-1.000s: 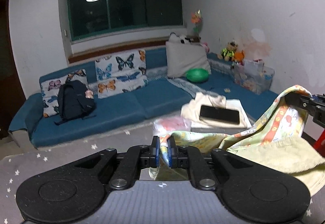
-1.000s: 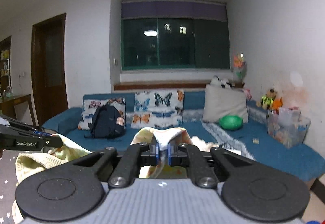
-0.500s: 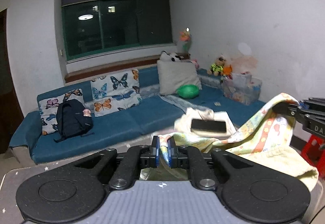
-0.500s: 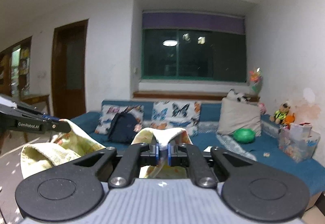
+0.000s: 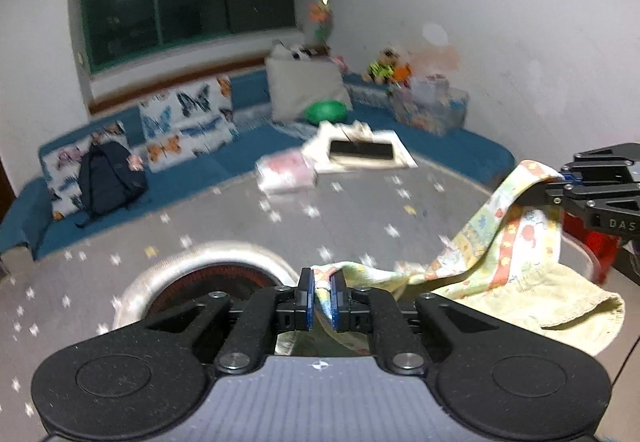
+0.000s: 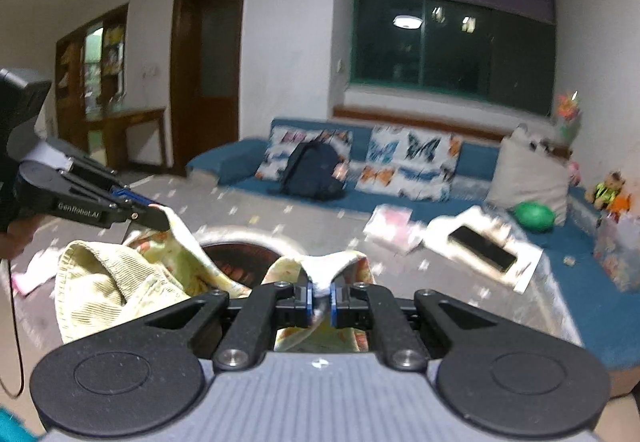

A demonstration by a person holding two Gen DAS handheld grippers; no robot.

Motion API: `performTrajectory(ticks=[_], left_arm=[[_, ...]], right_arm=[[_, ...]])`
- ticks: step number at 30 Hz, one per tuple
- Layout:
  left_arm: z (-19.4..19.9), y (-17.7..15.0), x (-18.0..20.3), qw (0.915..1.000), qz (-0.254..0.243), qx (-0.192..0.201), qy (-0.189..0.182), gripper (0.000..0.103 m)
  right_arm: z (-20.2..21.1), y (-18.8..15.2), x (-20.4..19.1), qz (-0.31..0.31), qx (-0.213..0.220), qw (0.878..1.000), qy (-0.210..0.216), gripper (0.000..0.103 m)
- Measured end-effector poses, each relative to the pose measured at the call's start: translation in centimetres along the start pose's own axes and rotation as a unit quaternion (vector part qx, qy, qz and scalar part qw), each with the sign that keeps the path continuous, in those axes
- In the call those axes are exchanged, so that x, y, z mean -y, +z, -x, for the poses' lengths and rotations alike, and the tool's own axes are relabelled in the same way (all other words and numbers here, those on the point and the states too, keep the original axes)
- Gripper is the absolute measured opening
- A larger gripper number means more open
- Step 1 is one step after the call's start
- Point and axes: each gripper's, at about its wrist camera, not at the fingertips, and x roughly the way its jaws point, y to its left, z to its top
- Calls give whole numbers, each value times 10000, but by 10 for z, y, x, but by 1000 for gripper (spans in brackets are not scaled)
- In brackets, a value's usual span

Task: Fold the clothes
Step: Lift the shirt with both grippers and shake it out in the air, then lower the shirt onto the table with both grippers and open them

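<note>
Yellow terry cloth, printed with little orange and green patches, hangs stretched between the two grippers above a grey star-patterned table (image 5: 360, 209). The left gripper (image 5: 322, 300) has its blue pads pressed together on one edge of the garment (image 5: 500, 254), which rises out from between the fingers and runs off to the right. There the right gripper (image 5: 560, 181) pinches another edge, and the cloth sags between the two, with a plain yellow part drooping below toward the table's edge. From the right wrist the same pinch shows: the right gripper (image 6: 320, 298) is clamped on a white-edged fold of the garment (image 6: 120, 282), and the left gripper (image 6: 156, 215) holds its corner up at the left, a bunched ribbed yellow part hanging beneath it. Under the cloth a round opening with a pale rim (image 5: 208, 278) sits in the table. Farther back lie a pink packet (image 5: 284, 171) and a dark phone (image 5: 360, 149) on folded white fabric, before a blue sofa (image 5: 180, 181).
</note>
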Motion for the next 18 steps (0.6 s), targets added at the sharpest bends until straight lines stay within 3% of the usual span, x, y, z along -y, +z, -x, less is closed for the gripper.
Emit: performTrajectory(ticks=[6, 11, 13, 16, 18], left_arm=[[-8, -38, 16, 9975, -59, -531, -463, 10], [-19, -66, 27, 9933, -40, -916, -700, 17], [-25, -77, 29, 9910, -49, -1103, -751, 22], [-28, -87, 29, 9878, -63, -1307, -841, 38], [-25, -91, 27, 9873, -71, -1343, -840, 46]], right_arm=[[3, -34, -19, 93, -703, 9973, 161, 7], [9, -62, -23, 17, -1239, 9921, 217, 8], [11, -73, -24, -13, -1448, 9892, 240, 10], [13, -83, -22, -38, -1645, 9860, 277, 17], [15, -87, -18, -110, -1719, 9845, 322, 26]])
